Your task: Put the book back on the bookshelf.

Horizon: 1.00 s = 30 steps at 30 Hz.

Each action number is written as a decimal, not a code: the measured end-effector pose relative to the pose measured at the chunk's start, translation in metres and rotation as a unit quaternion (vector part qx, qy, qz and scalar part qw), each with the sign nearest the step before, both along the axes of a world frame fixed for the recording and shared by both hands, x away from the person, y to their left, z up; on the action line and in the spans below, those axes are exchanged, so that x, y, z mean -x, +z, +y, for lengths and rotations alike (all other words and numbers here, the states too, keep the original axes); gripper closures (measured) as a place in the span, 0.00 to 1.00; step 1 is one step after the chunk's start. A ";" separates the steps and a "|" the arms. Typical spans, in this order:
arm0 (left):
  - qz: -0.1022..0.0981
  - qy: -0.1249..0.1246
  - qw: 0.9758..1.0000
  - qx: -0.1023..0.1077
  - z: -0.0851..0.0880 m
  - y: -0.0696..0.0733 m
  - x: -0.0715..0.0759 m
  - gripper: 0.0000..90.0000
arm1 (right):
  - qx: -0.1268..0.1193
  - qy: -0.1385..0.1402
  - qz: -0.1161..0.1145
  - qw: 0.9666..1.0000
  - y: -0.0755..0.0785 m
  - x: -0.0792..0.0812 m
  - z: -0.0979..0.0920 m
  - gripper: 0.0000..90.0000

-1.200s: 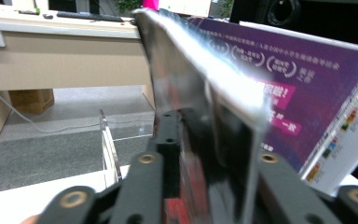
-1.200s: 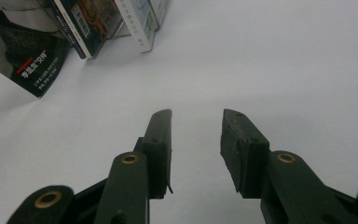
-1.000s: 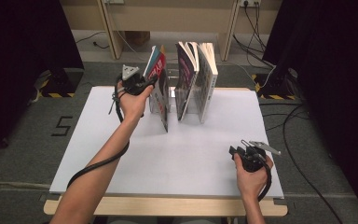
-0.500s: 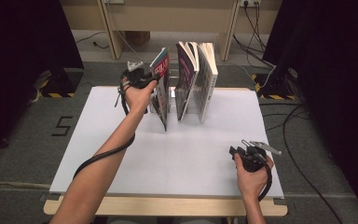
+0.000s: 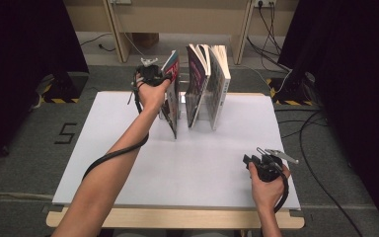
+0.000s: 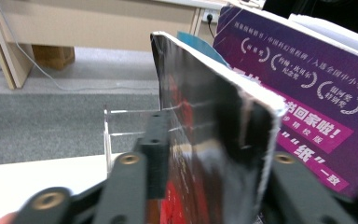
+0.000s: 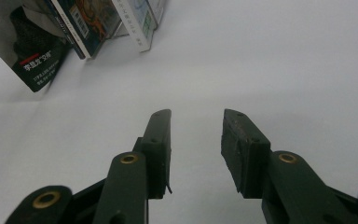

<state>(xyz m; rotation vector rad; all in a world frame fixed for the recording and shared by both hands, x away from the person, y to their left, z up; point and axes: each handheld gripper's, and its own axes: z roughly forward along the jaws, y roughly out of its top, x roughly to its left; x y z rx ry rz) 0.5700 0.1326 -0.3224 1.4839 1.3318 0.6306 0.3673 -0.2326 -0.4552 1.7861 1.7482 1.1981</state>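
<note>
A dark, glossy book (image 5: 172, 111) stands leaning at the left end of a row of books on the white table (image 5: 202, 168). My left gripper (image 5: 164, 77) is at its top edge. In the left gripper view the book (image 6: 205, 126) sits between the jaws of my left gripper (image 6: 209, 154), which have just been closing, and the pads press on its covers. A purple-covered book (image 6: 303, 79) stands right behind it. My right gripper (image 5: 250, 160) rests low at the table's right front, open and empty, as the right gripper view also shows (image 7: 196, 128).
Two more upright books (image 5: 197, 84) (image 5: 220, 84) stand in a clear acrylic holder (image 6: 121, 126) near the table's far edge. A wooden strip borders the front edge (image 5: 177, 218). Cables lie on the floor at the right (image 5: 316, 143).
My left hand has shifted right and farther back along the top of the leaning book and now sits over it. The right hand has kept still.
</note>
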 end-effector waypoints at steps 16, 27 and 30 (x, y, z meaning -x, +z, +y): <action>-0.013 -0.046 0.999 0.011 0.005 0.005 0.011 0.96 | -0.006 0.000 0.011 1.000 -0.002 -0.001 0.003 0.70; -0.134 -0.025 0.990 -0.030 0.008 0.026 0.018 0.96 | -0.001 0.003 0.008 1.000 -0.003 0.000 0.002 0.70; -0.143 -0.008 0.989 -0.036 0.014 0.015 0.013 0.96 | -0.001 0.002 0.008 1.000 -0.003 0.000 0.002 0.70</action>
